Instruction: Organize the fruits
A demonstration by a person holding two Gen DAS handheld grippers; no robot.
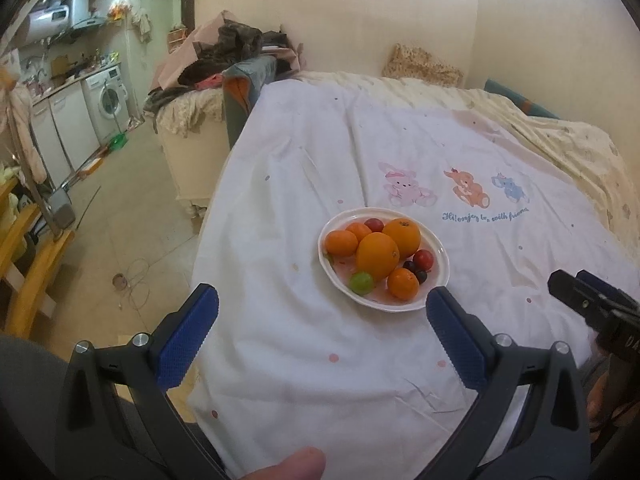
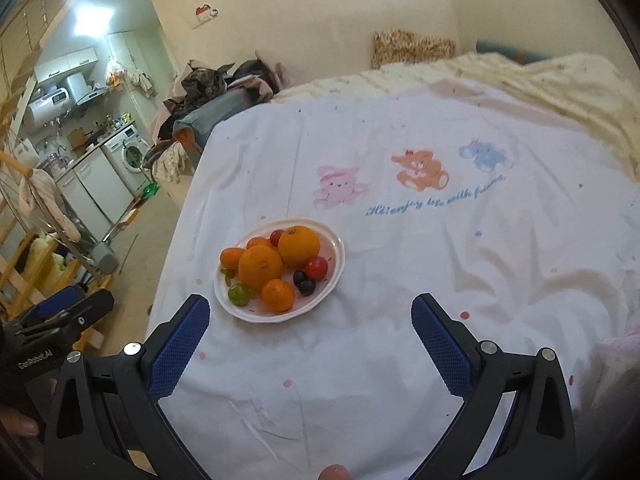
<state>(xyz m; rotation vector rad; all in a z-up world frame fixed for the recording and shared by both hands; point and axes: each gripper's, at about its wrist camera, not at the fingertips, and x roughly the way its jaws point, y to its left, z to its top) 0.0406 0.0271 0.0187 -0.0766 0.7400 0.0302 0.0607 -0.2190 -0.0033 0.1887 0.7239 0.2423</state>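
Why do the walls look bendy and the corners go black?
Left wrist view: the fisheye lens curves the walls and darkens the corners, but the plate of fruit in the middle stays sharp. Right wrist view: same bending, plus a bright ceiling light glaring white over the kitchen.

The left gripper (image 1: pixel 322 306) has its jaws spread wide with nothing between them, and it points downward at a slant. The right gripper (image 2: pixel 310 314) also holds its jaws wide and empty, tilted down the same way. A fingertip (image 1: pixel 294 465) shows at the near edge, below the left gripper.
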